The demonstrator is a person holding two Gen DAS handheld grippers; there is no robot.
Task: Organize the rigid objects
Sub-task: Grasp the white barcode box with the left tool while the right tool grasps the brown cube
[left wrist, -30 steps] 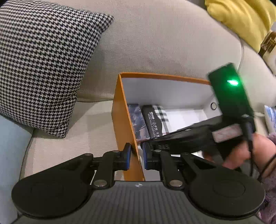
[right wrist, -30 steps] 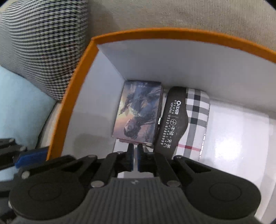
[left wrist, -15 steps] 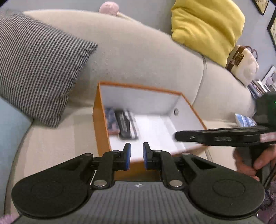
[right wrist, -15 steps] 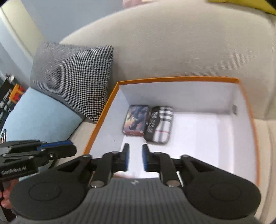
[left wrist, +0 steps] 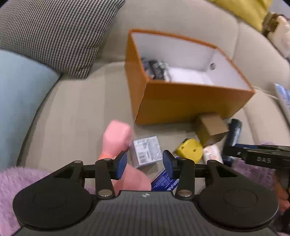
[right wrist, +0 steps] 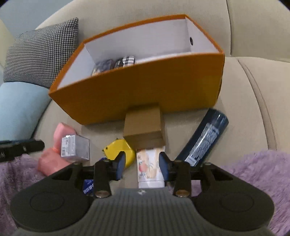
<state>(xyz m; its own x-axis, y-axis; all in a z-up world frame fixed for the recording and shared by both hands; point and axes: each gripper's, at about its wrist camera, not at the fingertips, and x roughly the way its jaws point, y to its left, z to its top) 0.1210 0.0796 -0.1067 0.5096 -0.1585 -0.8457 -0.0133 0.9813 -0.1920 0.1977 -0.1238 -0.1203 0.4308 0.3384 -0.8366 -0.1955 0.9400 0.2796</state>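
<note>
An orange box (left wrist: 181,101) with white inner walls stands on the sofa seat, holding a picture tin and a plaid case (right wrist: 116,63) at its left end. In front of it lie loose items: a pink block (left wrist: 117,138), a small grey box (left wrist: 146,150), a yellow case (left wrist: 190,149), a brown carton (right wrist: 145,127), a white printed tube (right wrist: 149,168) and a dark blue can (right wrist: 204,139). My left gripper (left wrist: 145,163) hovers over the grey box, jaws opening, gripping nothing. My right gripper (right wrist: 142,165) is opening above the white tube, which lies between the fingers, ungripped.
A houndstooth pillow (left wrist: 54,32) and a light blue cushion (left wrist: 21,90) sit left of the box, a yellow cushion (left wrist: 250,10) at the far right. A purple fluffy blanket (right wrist: 253,172) covers the near edge. A blue packet (left wrist: 163,181) lies under the left gripper.
Both grippers have pulled back out of the orange box to the loose items in front of it. Both went from shut to open.
</note>
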